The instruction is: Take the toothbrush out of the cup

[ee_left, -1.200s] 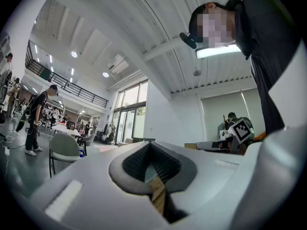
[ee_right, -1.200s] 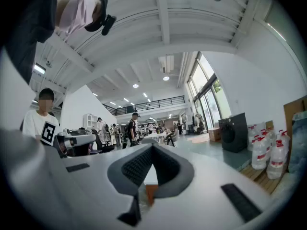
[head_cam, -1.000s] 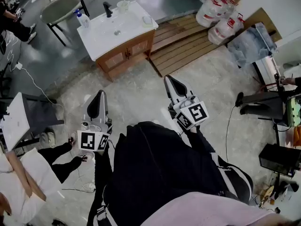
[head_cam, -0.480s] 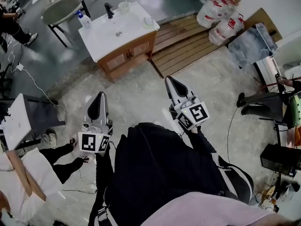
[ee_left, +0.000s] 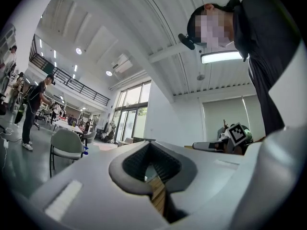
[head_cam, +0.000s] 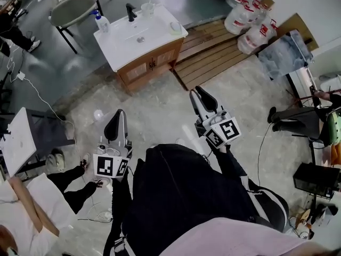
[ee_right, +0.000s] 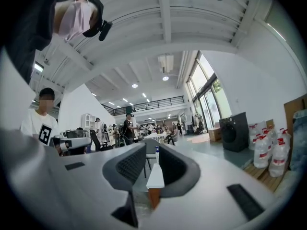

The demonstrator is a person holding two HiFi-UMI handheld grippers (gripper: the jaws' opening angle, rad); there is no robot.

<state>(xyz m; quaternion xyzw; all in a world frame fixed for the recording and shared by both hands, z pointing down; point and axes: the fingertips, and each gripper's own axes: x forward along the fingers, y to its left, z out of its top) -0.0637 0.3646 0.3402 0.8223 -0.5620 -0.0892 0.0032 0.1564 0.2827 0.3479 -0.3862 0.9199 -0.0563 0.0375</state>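
A large workshop hall with a pale speckled floor (head_cam: 160, 105) lies under the person, who stands in dark clothes and holds both tools at about waist level, pointing forward.

The left gripper (head_cam: 118, 113) has its black ribbed pads meeting at the tips. Only a narrow slit shows behind the tips, and nothing is in it. The right gripper (head_cam: 197, 90) has just been opening its jaws. They now stand partly apart with nothing between the pads; through the gap only the far vanity is seen.

Well ahead of both grippers stands a wooden vanity (head_cam: 152, 64) with a white top and a basin. At the back edge of this top there is a black faucet (head_cam: 130, 10), and just beside it, to the right in the head view, is the clear cup (head_cam: 147, 8). A thin stick rises from the cup, probably the toothbrush (head_cam: 151, 2), though it is too small to be sure. A soap bottle (head_cam: 102, 21) stands at the left corner and a soap dish (head_cam: 175, 27) at the right.

Behind the vanity are a grey chair (head_cam: 74, 9), a wooden pallet (head_cam: 213, 47) and a pile of water jugs (head_cam: 250, 20).
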